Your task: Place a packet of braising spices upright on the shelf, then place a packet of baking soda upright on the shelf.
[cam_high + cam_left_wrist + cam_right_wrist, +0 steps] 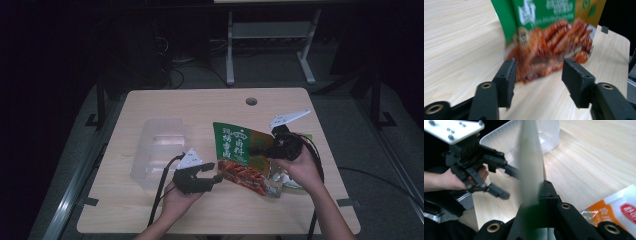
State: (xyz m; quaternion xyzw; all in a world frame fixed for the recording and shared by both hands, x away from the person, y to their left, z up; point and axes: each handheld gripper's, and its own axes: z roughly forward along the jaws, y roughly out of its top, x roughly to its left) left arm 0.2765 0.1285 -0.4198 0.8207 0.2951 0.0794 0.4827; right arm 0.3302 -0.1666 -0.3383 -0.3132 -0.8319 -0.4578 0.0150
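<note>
A: Where is the green snack packet (235, 145) found?

B: It is held up over the right half of the wooden table (150, 210), tilted, with its lower end, printed with red-orange food, hanging close to the tabletop. In the left gripper view the packet (549, 37) is seen just beyond the jaws, blurred.

A: By what is it held?

B: It is clamped by the right gripper (260, 149), whose jaws are closed on its edge. In the right gripper view the packet (530, 165) is seen edge-on, pinched between the two black jaws.

A: And the left gripper (214, 172)?

B: Its jaws are spread wide, with nothing between them. It is pointed at the packet's lower end, just beside it; whether contact is made cannot be told. It is also seen in the right gripper view (507, 183), held in a hand (451, 178).

A: What else is seen on the table?

B: A clear plastic container (157, 150) is set at the left, near the left gripper. An orange-and-white packet (616, 212) is lying flat under the right hand (300, 170).
</note>
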